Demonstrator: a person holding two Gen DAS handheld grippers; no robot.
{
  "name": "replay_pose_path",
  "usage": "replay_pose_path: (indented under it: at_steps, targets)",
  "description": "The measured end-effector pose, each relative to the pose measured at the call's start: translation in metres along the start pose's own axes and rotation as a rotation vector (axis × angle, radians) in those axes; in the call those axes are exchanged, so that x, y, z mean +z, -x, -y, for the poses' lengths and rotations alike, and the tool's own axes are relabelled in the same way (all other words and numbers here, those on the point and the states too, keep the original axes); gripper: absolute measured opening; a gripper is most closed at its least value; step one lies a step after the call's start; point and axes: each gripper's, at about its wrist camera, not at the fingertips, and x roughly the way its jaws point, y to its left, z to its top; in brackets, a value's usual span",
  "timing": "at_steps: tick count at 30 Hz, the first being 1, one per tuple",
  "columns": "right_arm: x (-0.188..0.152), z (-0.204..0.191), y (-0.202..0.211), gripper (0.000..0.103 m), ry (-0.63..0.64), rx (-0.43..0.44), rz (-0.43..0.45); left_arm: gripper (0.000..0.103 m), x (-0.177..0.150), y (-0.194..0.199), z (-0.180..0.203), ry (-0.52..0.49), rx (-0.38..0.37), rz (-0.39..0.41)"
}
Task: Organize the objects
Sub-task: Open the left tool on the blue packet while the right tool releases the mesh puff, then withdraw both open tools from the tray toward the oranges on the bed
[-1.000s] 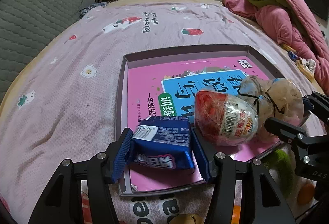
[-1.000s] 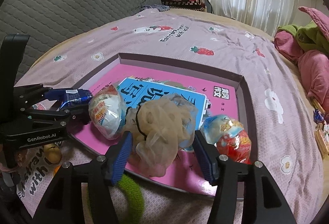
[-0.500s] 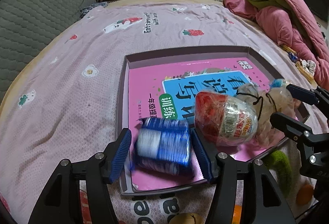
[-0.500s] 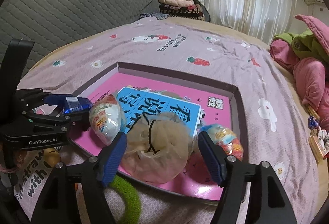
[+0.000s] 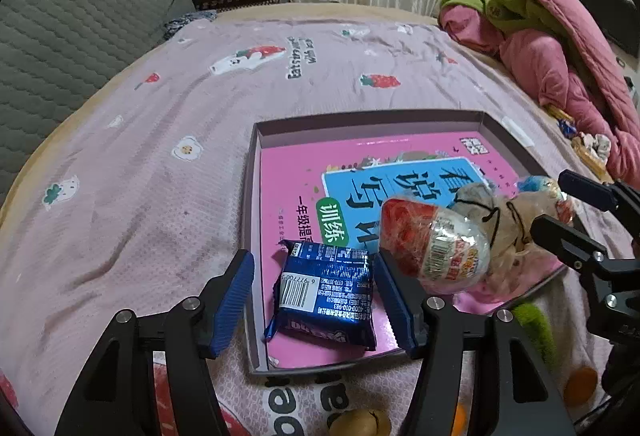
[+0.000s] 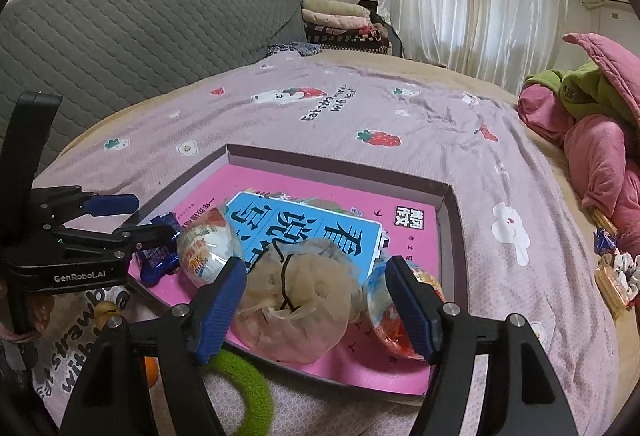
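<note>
A pink bedsheet printed with strawberries (image 5: 168, 164) fills most of both views. On it, right of centre in the left wrist view, lies a shallow grey cardboard tray (image 5: 256, 140) lined with a pink-and-blue workbook (image 5: 400, 172). Low in that view the left gripper (image 5: 312, 296) has its blue-padded jaws opening, with a shiny dark-blue snack packet (image 5: 326, 292) lying flat on the workbook between them, clear of both pads. Just right of the packet rests a clear plastic egg with red filling (image 5: 432, 248). Low in the right wrist view the right gripper (image 6: 314, 302) stands apart around a beige mesh bundle tied with black cord (image 6: 296, 300), pads not pressing it. A green fuzzy ring (image 6: 248, 388) lies at the tray's near edge.
</note>
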Motion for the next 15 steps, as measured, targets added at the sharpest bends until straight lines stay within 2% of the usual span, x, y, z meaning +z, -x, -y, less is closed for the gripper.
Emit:
replay_pose_path:
  at_steps: [15]
  targets:
    - [0.004,-0.001,0.019,0.076,-0.018,0.018,0.054,0.067,-0.006,0.035,0.014,0.026,0.03,0.064]
